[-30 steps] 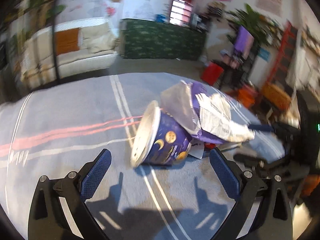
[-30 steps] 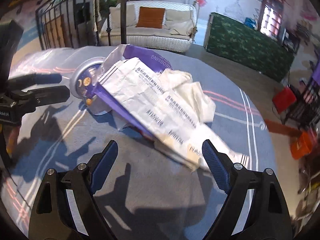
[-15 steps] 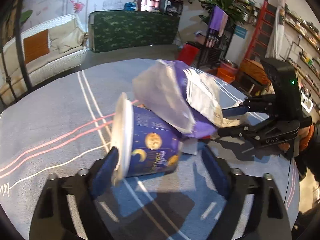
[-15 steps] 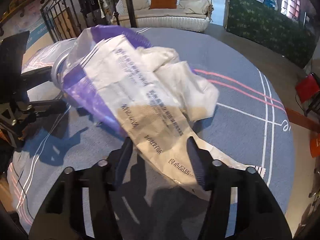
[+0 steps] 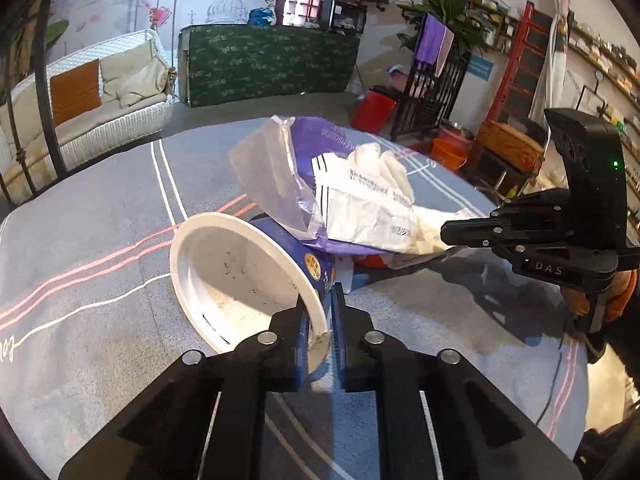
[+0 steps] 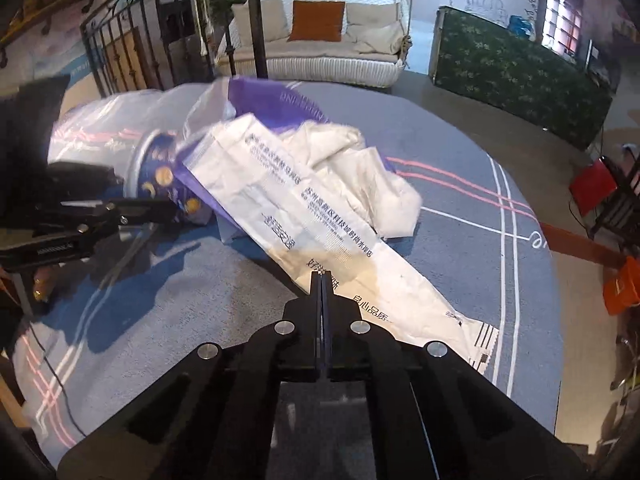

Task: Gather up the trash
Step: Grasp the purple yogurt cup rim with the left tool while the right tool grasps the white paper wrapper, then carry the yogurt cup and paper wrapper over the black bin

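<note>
My left gripper [image 5: 319, 334] is clenched on the white rim of the blue paper cup [image 5: 244, 280], which lies on its side on the grey surface [image 5: 100, 216], its open mouth facing me just left of the fingers. Beyond them, a purple plastic bag [image 5: 296, 168] rests against the cup. My right gripper [image 6: 322, 280] pinches the near edge of the white printed wrapper [image 6: 304, 216], which stretches ahead toward the bag.

Tipped blue cup [image 5: 256, 276] (empty) under crumpled white wrapper [image 6: 304, 216].
</note>
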Demonstrator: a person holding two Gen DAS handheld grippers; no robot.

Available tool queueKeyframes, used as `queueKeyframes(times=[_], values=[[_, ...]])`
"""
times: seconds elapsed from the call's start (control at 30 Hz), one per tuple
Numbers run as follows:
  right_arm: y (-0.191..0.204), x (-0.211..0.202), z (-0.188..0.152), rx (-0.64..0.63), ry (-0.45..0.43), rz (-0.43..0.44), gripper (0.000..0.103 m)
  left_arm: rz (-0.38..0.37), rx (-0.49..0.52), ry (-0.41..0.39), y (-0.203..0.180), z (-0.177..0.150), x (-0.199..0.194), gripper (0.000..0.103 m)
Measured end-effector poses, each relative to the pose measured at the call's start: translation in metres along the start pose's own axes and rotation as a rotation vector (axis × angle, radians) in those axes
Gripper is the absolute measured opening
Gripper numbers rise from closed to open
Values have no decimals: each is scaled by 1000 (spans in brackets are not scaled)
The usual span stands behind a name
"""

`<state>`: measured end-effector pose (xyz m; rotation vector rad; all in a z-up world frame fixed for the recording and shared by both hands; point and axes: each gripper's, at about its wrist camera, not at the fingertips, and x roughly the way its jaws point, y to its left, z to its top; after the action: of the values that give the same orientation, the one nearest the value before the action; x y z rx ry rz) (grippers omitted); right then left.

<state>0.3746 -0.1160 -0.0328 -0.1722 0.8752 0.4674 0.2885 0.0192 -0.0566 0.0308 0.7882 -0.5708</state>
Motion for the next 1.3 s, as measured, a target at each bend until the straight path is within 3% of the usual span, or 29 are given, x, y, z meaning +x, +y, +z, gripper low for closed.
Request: queueKeyframes(times=[0.07, 0.1, 0.13, 0.17, 0.2, 0.3, 0.37, 0.43, 0.53, 0.57, 0.6, 0.7, 0.83, 0.97, 1.17, 1.3], values=[[7, -1, -3, -39, 6, -23, 4, 5, 4, 1, -2, 0, 0, 11], [6, 1, -4, -42, 12, -42, 18, 14, 9, -2, -5, -1, 0, 11], [3, 6, -3, -37, 25, -50, 37, 19, 11, -4, -7, -2, 0, 11], [-1, 10, -2, -27, 27, -55, 87, 18, 11, 0, -7, -2, 1, 11], [-7, 9, -2, -6, -8, -61, 97, 17, 10, 8, -7, -3, 3, 11], [-17, 18, 4, -12, 21, -57, 95, 74, 17, 2, -9, -4, 4, 12], [-16, 31, 9, -71, 50, -61, 95, 60, 14, 6, -7, -1, 7, 22], [-15, 43, 14, -135, 71, -73, 95, 68, 4, -4, -5, 1, 10, 46], [-18, 58, 21, -158, 99, -75, 92, 78, -3, 15, -3, 4, 20, 48], [-21, 62, 22, -152, 116, -59, 80, 75, -11, 21, -2, 5, 23, 48], [-22, 65, 22, -144, 138, -36, 66, 75, -17, 28, -2, 5, 25, 47], [-19, 63, 20, -134, 138, -10, 40, 80, -27, 47, -2, 3, 27, 25], [-17, 46, 14, -100, 109, 10, 31, 83, -33, 31, -4, 0, 19, 13], [-19, 24, 1, -37, 84, 31, 29, 70, -62, 9, -5, -4, 7, 10], [-1, -11, -18, -6, 31, 42, 5, 62, -85, -9, -13, -15, -6, 9], [10, -33, -30, 48, -21, 70, 3, 55, -100, -14, -22, -25, -15, 9]])
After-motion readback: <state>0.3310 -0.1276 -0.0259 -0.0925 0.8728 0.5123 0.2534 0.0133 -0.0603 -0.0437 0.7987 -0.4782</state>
